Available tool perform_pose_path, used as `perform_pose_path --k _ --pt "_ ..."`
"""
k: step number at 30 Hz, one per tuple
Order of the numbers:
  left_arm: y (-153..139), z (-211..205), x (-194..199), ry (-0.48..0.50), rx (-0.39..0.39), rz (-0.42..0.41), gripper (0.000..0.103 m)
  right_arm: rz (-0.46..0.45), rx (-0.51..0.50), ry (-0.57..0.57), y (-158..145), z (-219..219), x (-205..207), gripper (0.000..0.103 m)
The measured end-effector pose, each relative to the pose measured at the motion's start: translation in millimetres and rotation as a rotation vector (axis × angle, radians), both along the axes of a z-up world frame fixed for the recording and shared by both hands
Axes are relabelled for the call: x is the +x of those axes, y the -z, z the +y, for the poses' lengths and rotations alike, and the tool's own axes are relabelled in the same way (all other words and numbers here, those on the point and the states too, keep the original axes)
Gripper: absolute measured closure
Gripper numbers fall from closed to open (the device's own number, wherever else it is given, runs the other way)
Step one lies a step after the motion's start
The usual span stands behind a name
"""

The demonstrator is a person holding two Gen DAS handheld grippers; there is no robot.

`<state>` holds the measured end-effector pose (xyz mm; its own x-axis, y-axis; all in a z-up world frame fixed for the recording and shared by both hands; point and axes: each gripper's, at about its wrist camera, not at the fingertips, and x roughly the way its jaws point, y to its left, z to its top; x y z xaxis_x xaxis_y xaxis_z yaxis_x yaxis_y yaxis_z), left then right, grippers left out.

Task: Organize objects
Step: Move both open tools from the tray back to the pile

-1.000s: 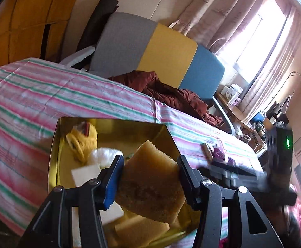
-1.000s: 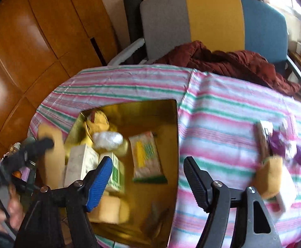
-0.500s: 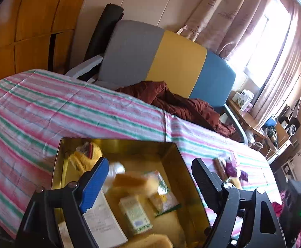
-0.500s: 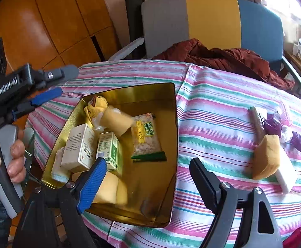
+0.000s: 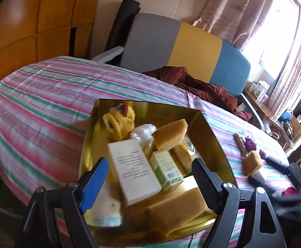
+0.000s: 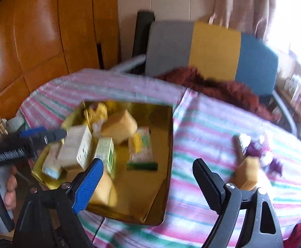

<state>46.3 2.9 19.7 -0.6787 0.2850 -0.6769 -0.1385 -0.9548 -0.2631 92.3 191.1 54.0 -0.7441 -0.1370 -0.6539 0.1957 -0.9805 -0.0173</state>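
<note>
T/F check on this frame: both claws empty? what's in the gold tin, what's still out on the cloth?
1. The left claw grips a sponge. False: it is open and empty.
2. A sponge lies in the gold tin. True.
3. The right claw is open. True.
4. The gold tin holds nothing but sponges. False: a white box and a green carton lie in it too.
5. Another sponge sits out on the striped tablecloth. True.

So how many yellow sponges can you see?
3. One tan-yellow foam sponge is propped on the boxes in the gold metal tin, one lies at the tin's near edge, one sits on the striped tablecloth. More may hide under the boxes.
</note>
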Motion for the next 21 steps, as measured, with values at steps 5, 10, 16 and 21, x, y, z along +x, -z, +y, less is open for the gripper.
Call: perform_pose_path --k 5,10,16,21 --pt "-3.3 -6.2 13.1 -0.017 -0.021 0.028 0.016 0.222 0.043 0.059 -40.1 -1.0 26.9 0.013" --pt "-12.1 -13.9 17.6 -0.042 -0.053 0.066 0.015 0.089 -0.064 0.046 -30.9 7.0 17.5 0.014" --pt "-36.2 -65.2 20.3 -0.181 -0.022 0.12 0.011 0.022 -0.09 0.072 -15.7 20.5 19.6 0.014" --pt "-39.2 -91.7 22.3 -0.253 -0.011 0.116 0.011 -0.044 -0.115 0.117 1.7 44.9 26.8 0.014"
